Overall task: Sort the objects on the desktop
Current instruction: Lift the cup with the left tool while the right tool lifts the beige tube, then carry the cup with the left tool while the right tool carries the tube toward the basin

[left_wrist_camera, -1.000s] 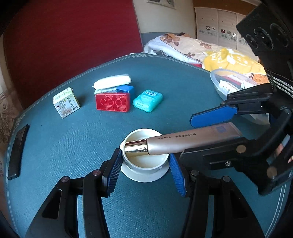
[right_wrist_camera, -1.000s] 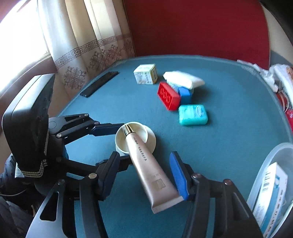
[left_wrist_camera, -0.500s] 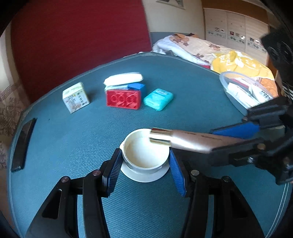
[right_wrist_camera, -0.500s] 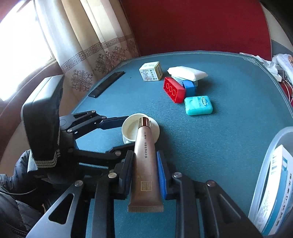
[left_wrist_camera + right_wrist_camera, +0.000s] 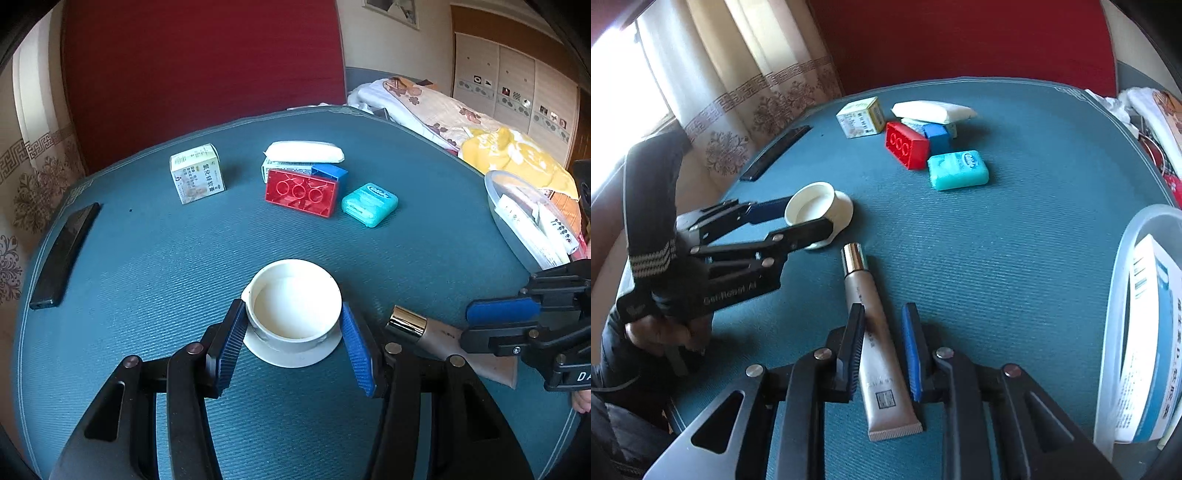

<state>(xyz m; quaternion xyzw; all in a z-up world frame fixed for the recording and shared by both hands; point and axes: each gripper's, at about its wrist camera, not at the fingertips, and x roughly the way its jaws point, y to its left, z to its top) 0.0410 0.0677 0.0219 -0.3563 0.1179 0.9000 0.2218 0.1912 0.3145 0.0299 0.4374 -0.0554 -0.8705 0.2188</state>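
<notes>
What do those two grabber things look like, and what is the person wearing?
Each of them, the left gripper and the right gripper, has black jointed metal arms with silver rivets and two ribbed blue pads. The left one carries white lettering on its side. The person wears a dark sleeve with grey-striped cuff.

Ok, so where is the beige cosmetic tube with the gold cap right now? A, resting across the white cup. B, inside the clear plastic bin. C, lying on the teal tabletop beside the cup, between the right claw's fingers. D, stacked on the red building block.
C: the beige cosmetic tube lies flat on the teal tabletop, clear of the white cup, with the right claw straddling it.
</notes>
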